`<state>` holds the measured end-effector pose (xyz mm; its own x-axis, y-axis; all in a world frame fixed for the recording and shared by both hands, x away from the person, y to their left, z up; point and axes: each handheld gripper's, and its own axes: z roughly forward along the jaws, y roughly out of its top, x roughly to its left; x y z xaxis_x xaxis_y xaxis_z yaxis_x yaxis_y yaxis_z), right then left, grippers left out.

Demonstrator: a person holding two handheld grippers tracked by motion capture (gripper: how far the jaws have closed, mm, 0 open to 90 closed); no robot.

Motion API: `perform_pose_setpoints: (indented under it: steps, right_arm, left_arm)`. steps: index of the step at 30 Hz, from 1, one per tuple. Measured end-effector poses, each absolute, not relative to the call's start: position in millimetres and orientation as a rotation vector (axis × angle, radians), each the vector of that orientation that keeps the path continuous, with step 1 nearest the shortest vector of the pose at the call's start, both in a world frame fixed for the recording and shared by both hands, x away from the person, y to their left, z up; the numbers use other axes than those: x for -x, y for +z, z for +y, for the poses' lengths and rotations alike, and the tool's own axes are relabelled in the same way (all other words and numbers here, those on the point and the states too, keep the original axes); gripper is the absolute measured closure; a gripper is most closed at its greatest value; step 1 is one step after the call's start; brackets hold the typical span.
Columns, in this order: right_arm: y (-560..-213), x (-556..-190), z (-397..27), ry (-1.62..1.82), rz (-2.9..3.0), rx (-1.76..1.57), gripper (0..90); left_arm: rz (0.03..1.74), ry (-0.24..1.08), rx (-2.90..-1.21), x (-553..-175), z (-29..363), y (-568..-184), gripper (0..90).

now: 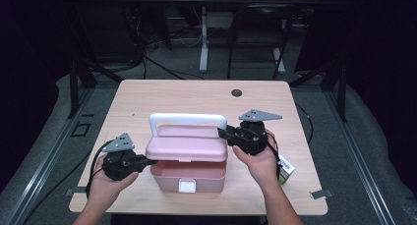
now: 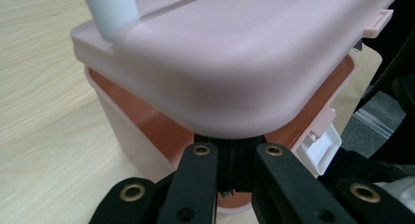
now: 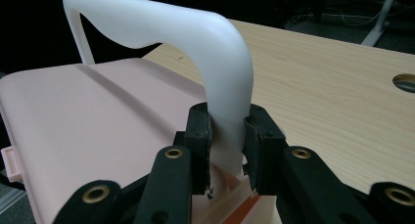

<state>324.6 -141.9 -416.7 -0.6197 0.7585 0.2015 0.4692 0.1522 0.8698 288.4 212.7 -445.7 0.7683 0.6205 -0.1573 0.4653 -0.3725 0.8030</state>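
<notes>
Item one: a pink box (image 1: 188, 176) that we find near the front edge of the pale wood table (image 1: 162, 95), roughly at its middle. Its white latch (image 1: 187, 187) faces the person.

Item two: the box's pink lid (image 1: 187, 147), which we record as lifted off the front rim and tilted, so that the reddish inside of the box shows beneath it in the left gripper view. A small tab sticks out from the lid's edge.

Item three: a white carrying handle (image 1: 187, 118), standing upright across the back of the lid.

Item four: the left gripper (image 1: 147, 161), held in the person's left hand (image 1: 105, 183) at the box's left side. We see its jaws drawn together, their tips tucked under the rounded corner of the lid (image 2: 235, 72). Whether they pinch anything there we cannot tell, as the lid hides the tips.

Item five: the right gripper (image 1: 222, 132), held in the person's right hand (image 1: 260, 163) at the box's right rear. We note its jaws partly open and closed on the right post of the handle (image 3: 222, 87), one pad on each side of it.

Item six: a small white and green carton (image 1: 286, 170), lying on the table just right of the right hand, apart from the box.

Item seven: a dark round hole (image 1: 237, 93) in the table top, near the far edge
</notes>
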Motion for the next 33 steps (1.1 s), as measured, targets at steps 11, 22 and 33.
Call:
perform_pose_setpoints:
  steps: [11,22,33]
  right_arm:
    - [-408.5,-311.4,-159.6,1.467,2.067,-1.205,68.9]
    - [-413.0,-295.6,-170.6,1.390,2.025,-1.259,78.8]
    - [-438.2,-282.1,-149.9,1.312,2.123,-1.251,85.4]
  left_arm:
    - [0.788,0.232,-2.014,-293.8,213.9,-436.1,89.8]
    - [0.761,0.259,-1.995,-300.9,214.4,-426.3,89.9]
    - [0.738,0.280,-1.963,-312.7,215.5,-414.8,89.9]
